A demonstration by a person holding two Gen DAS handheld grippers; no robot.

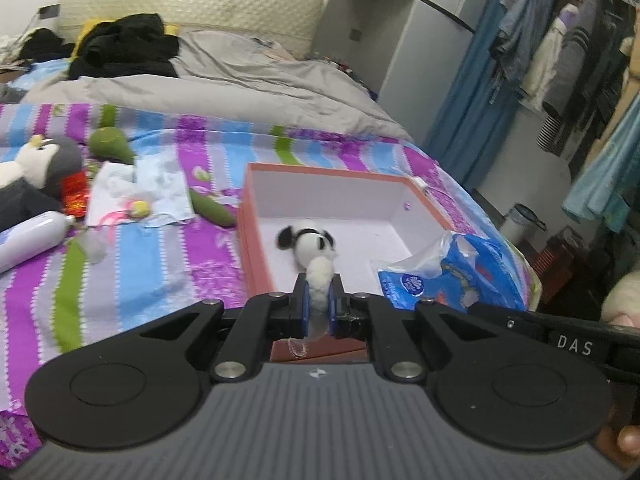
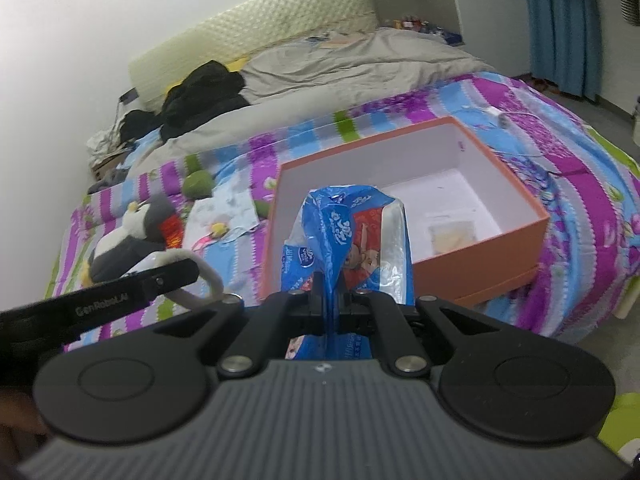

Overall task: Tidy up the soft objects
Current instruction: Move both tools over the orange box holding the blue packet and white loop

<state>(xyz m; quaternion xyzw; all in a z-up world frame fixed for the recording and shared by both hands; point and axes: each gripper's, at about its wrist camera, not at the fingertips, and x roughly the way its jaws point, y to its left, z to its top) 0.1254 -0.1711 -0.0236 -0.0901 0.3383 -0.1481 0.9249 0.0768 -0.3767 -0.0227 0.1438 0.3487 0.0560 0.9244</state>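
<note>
An open orange box (image 1: 245,216) with a white inside lies on the striped bed; it also shows in the right wrist view (image 2: 516,176). My left gripper (image 1: 318,304) is shut on a small black-and-white plush toy (image 1: 310,246) and holds it over the box's near edge. My right gripper (image 2: 331,300) is shut on a blue plastic packet (image 2: 348,232) at the box's near left corner; the packet also shows in the left wrist view (image 1: 460,268). A small pale pouch (image 2: 454,236) lies inside the box.
To the left of the box lie a grey-and-white penguin plush (image 1: 40,172), green plush pieces (image 1: 110,144), a light blue cloth (image 1: 140,192) and a white bottle (image 1: 28,240). A grey duvet (image 1: 240,84) and dark clothes (image 1: 128,48) lie further up the bed. Hanging clothes (image 1: 568,64) are to the right.
</note>
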